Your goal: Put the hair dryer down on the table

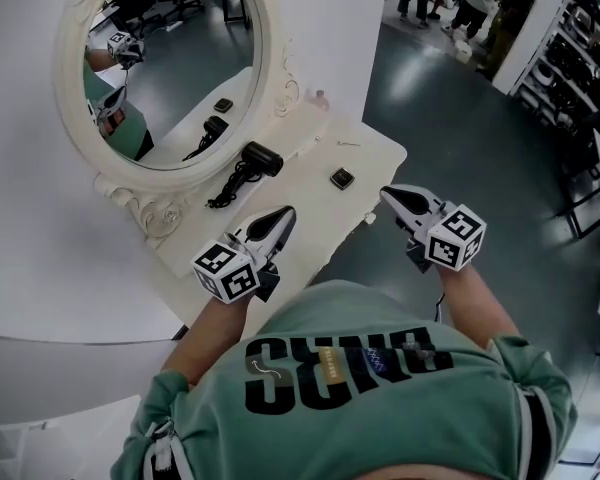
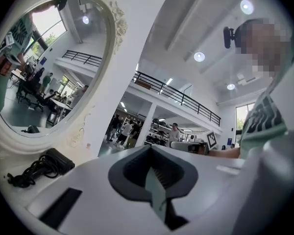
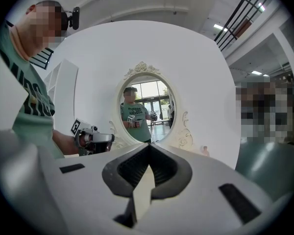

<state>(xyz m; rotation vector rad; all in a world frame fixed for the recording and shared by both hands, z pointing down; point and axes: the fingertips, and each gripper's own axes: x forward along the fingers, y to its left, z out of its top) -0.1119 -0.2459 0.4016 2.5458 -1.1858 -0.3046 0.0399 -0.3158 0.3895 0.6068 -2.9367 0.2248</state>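
Meeting at their tips, the jaws of the left gripper (image 2: 149, 150) hold nothing, and the right gripper (image 3: 149, 148) is closed and empty too. Only the head view shows both at once, the left gripper (image 1: 282, 215) and the right gripper (image 1: 391, 196) raised clear of the table (image 1: 310, 200), in front of the mirror (image 1: 170, 63).

The left gripper view alone takes in a hall with a railed balcony to the mirror's right. The right gripper view alone faces the mirror (image 3: 146, 106) squarely, with a person reflected in it, and does not show the dryer.

Black lettering on the person's green shirt (image 1: 360, 368) is upside down and not surely readable.

The dryer (image 1: 260, 158) lies on the table just below the mirror: black and stubby, its black cord (image 1: 225, 190) bunched beside it. A small dark square thing (image 1: 342, 178) lies apart from it, farther from the mirror.
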